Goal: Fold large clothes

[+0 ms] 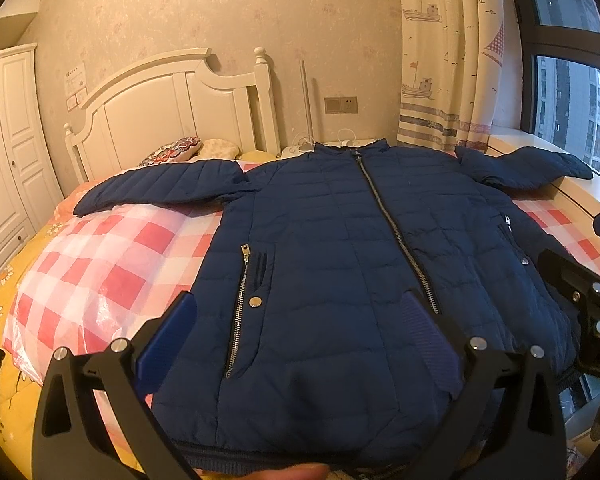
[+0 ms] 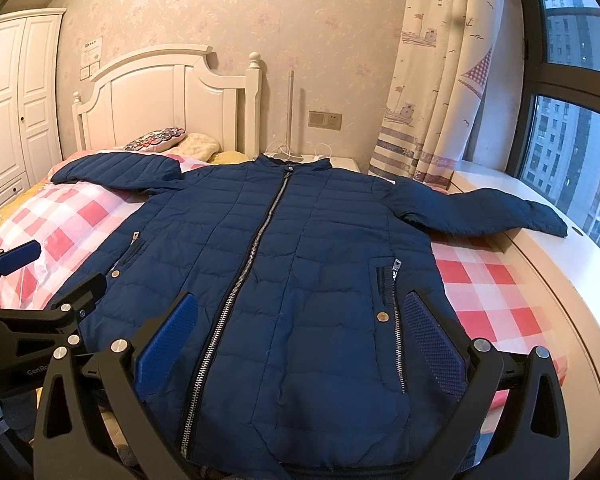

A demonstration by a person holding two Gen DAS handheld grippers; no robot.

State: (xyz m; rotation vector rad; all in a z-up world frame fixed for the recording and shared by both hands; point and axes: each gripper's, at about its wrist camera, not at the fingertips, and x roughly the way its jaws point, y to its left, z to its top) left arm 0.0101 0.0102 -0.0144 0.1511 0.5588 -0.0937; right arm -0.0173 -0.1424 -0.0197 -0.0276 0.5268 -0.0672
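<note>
A navy quilted puffer jacket (image 1: 340,248) lies flat on the bed, front up and zipped, on a red and white checked sheet (image 1: 100,256). Its collar points to 12 o'clock, toward the white headboard (image 1: 172,108), and its hem is at 6 o'clock, close to both cameras. One sleeve (image 1: 160,190) stretches to 9 o'clock; the other sleeve (image 2: 488,210) reaches to 3 o'clock and rests on the white window ledge (image 2: 548,280).

The left gripper (image 1: 300,340) hovers above the lower part of the jacket with its blue pads spread wide and nothing between them. The right gripper (image 2: 300,340) is also released, its pads far apart over the hem area, and it holds nothing.

I judge that folding has not begun: the jacket is only spread out. The next move probably calls for pinching a sleeve or a side edge and bringing it across toward the zipper (image 2: 256,256). The padded cloth is thick, so the pads should bite deep.
</note>
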